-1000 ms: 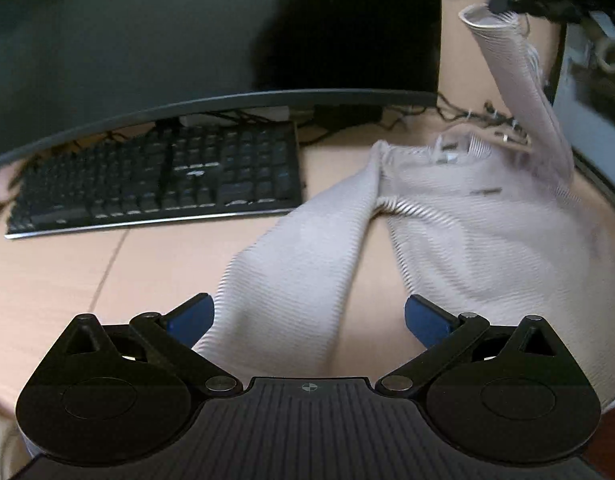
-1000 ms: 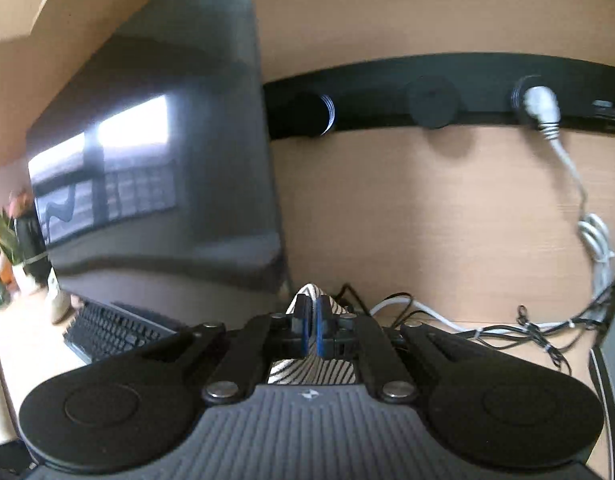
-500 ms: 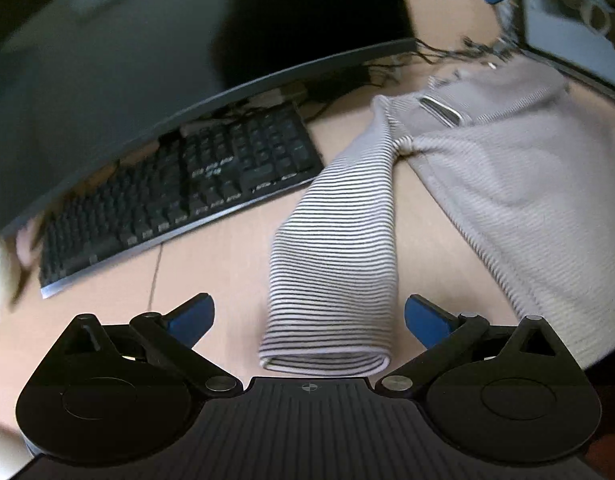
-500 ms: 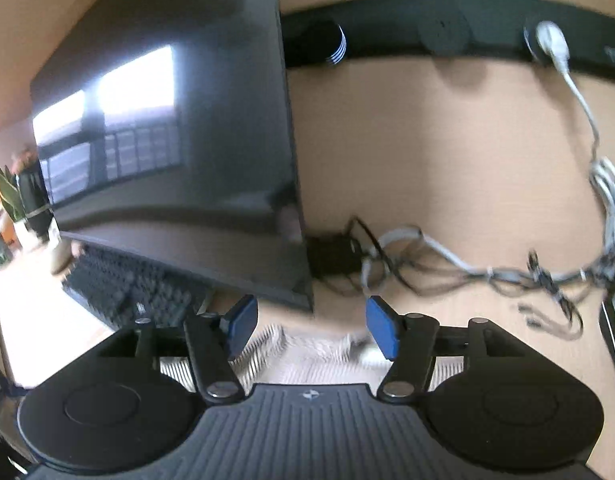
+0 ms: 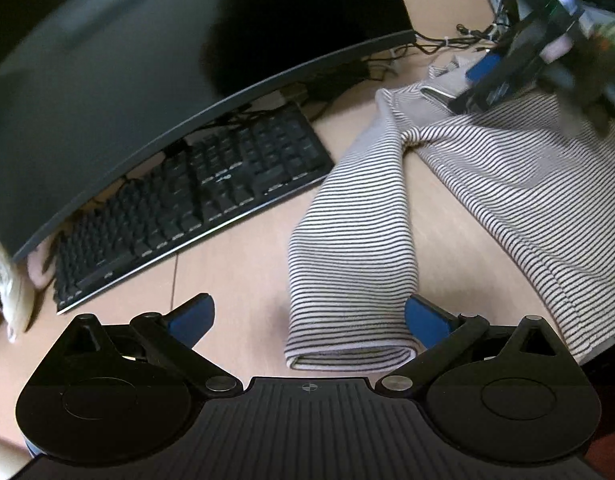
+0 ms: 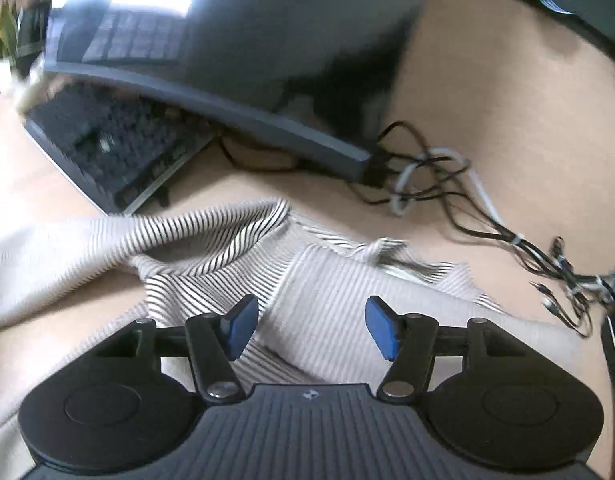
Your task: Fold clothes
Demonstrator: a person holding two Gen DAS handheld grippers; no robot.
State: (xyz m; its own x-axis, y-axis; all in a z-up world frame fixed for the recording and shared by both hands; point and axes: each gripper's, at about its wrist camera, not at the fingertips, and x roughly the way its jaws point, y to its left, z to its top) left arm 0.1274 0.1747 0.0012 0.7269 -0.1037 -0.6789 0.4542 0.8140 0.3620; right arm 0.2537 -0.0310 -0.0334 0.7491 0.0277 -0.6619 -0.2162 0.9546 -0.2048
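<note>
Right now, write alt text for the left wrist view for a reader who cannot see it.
A striped sweater lies on a wooden desk, one sleeve reaching to the open left gripper, its cuff between the blue pads. A black keyboard sits under a dark curved monitor at left; the blurred right gripper hovers over the collar, top right.

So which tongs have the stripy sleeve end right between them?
The left tongs. The sleeve cuff lies between their open blue pads; the right tongs hover over the folded sweater body instead.

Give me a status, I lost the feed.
Left gripper open over the sleeve cuff of the striped knit sweater. Right gripper closing, nothing gripped. Black keyboard beside the sleeve.
</note>
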